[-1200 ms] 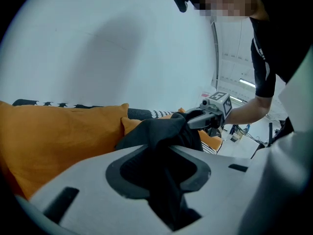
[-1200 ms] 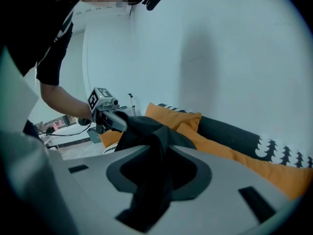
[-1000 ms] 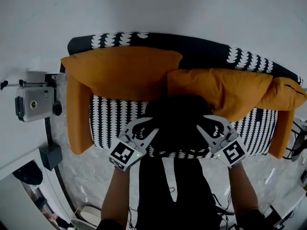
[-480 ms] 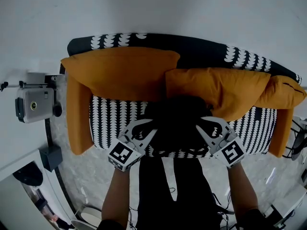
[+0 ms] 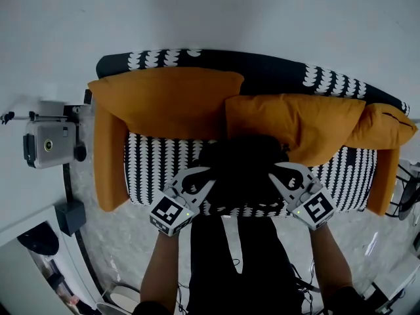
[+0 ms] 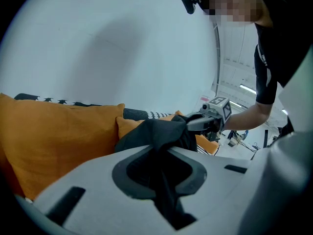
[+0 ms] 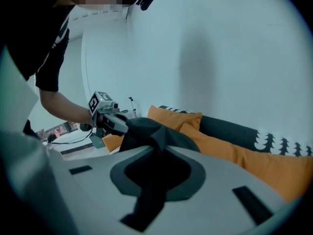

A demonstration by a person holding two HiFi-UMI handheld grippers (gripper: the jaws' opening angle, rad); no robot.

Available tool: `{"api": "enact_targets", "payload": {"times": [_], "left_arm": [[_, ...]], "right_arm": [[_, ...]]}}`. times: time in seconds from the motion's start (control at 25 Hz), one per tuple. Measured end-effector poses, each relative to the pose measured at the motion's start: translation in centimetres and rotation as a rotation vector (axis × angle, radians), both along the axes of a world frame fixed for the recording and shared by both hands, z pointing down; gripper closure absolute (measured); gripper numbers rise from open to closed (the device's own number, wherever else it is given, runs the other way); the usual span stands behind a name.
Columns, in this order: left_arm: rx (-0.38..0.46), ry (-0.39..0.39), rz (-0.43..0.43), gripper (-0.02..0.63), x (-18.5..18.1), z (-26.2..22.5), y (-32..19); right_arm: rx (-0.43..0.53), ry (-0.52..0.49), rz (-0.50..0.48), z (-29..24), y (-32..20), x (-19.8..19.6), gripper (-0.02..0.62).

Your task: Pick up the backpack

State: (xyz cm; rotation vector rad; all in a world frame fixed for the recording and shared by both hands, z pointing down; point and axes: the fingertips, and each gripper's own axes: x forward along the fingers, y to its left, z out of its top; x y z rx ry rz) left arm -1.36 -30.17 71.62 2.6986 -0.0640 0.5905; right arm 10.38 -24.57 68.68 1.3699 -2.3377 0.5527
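A black backpack point(image 5: 241, 169) sits on the seat of a black-and-white patterned sofa point(image 5: 147, 163), in front of the orange cushions point(image 5: 167, 100). My left gripper point(image 5: 199, 178) is at its left side and my right gripper point(image 5: 281, 174) at its right side. Both sets of jaws are closing, with black backpack fabric pinched between them. In the left gripper view the fabric point(image 6: 156, 131) runs through the left gripper point(image 6: 160, 150), and the right gripper point(image 6: 205, 123) shows beyond. The right gripper view shows the same fabric point(image 7: 146, 129) caught in the right gripper point(image 7: 157, 150), with the left gripper point(image 7: 113, 122) behind.
A second orange cushion point(image 5: 295, 120) leans at the back right, and orange armrests close both ends of the sofa. A grey box-shaped device point(image 5: 47, 143) stands on a stand to the left. Cables point(image 5: 298, 284) lie on the marbled floor near my feet.
Both grippers' jaws have narrowed onto the backpack's sides. The hands have stayed where they were.
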Motion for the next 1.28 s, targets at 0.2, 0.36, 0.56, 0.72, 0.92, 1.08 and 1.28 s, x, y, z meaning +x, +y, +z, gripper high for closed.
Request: {"api": "enact_targets", "payload": {"times": [0.2,0.36,0.56,0.72,0.92,1.08,1.28], "left_arm": [[-0.015,-0.005,-0.010,0.557,-0.1,-0.6,0.7],[-0.031,-0.017,-0.012,0.557,-0.3,-0.7,1.4],[-0.031,-0.006,-0.004,0.558,-0.5,-1.5,2.2],[-0.057,0.014,-0.029,0.558,-0.5,-2.2,2.4],[-0.053,0.003,-0.031,0.558,-0.6,-2.7,3.2],[-0.056,0.001,-0.019,0.558,-1.0,-3.0,4.2],[-0.065,-0.010,-0.018,0.558,-1.3,-3.4,4.9]], "right_arm": [[0.008,-0.055,0.025,-0.5,0.7,0.0,0.543],[0.004,-0.088,0.041,-0.9,1.4,0.1,0.546],[-0.005,-0.100,0.033,-1.4,2.4,-0.1,0.549],[-0.014,-0.102,0.018,-1.9,3.1,-0.4,0.549],[-0.021,-0.103,0.018,-2.3,4.0,-0.6,0.551],[-0.025,-0.112,0.023,-2.6,4.9,-0.7,0.551],[-0.035,-0.113,0.017,-2.9,5.6,-1.0,0.551]]}}
